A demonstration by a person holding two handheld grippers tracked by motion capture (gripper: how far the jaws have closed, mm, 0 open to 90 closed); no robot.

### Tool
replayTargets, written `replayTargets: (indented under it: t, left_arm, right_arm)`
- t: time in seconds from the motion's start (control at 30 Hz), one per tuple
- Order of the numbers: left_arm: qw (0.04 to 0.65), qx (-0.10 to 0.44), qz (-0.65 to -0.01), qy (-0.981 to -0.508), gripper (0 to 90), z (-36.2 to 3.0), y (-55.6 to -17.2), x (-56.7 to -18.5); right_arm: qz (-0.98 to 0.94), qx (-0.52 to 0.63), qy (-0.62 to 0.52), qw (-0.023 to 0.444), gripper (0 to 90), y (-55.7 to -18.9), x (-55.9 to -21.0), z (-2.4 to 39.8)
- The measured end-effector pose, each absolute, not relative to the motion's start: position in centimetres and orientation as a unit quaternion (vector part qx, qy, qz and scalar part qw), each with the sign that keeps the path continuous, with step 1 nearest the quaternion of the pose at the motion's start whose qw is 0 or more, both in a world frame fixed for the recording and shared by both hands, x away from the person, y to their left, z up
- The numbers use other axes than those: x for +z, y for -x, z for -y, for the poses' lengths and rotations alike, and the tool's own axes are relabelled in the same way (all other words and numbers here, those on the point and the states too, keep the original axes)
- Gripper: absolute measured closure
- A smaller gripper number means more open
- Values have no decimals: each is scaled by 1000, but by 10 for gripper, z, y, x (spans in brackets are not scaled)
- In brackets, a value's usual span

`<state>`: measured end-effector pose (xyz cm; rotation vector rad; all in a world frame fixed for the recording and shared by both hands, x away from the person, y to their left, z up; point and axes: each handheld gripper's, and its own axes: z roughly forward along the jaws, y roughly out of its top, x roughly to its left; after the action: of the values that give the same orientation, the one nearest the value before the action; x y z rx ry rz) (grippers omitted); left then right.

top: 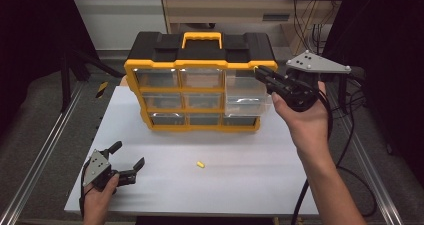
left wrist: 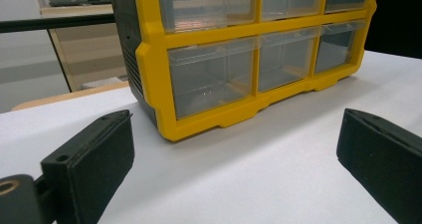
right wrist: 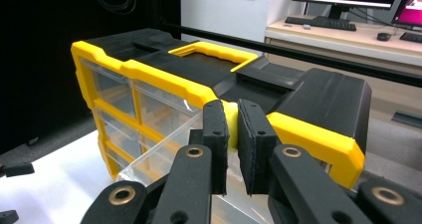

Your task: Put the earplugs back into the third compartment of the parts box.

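**White bench, drawer cabinet, two yellow pieces**

White bench [top: 240, 180] under dark surroundings, desks and monitors behind. Standing at its far middle: a yellow-framed black plastic organiser cabinet [top: 200, 82] with clear drawers, the clear plastic upper right drawer [top: 242, 102] pulled out. Right tongs [top: 264, 76] raised at the cabinet's upper right corner, above that open drawer, closed on a small yellow plastic piece [right wrist: 231, 127] pinched between the pads. Left tongs [top: 127, 161] low at the near left of the bench, spread wide, gripping nothing. Lying loose on the bench in front of the cabinet: a second small yellow piece [top: 200, 164].
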<state>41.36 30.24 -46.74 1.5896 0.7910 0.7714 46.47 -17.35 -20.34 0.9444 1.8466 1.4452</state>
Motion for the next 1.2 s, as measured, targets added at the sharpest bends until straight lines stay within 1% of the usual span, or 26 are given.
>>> replayTargets:
  t: [0.4,0.77,0.83,0.97,1.1,1.13,1.17,1.2]
  left_arm:
    - [567,328,-337,-676,14,-302,-414,-467]
    - [566,328,-336,-678,14,-302,-414,-468]
    - [566,328,-337,-677,14,-302,-414,-468]
    - [567,327,-338,-677,14,-303,-414,-468]
    - [567,326,-338,-676,14,-303,-414,-468]
    - [567,326,-338,-677,14,-303,-414,-468]
    - [566,326,-338,-677,14,-303,-414,-468]
    - [567,327,-338,-677,14,-303,-414,-468]
  right_arm:
    - [-717,521,-365,286,827,-479,-208,171]
    - [-745,496,-360,264,811,-483,-214,163]
    - [-752,488,-361,256,788,-485,-216,161]
    - [-757,484,-357,256,693,-484,-216,159]
    - [-752,493,-349,263,642,-481,-214,160]
    - [-748,495,-350,272,626,-479,-213,160]
    - [-744,497,-348,279,598,-476,-212,161]
    - [-740,503,-343,285,546,-473,-211,162]
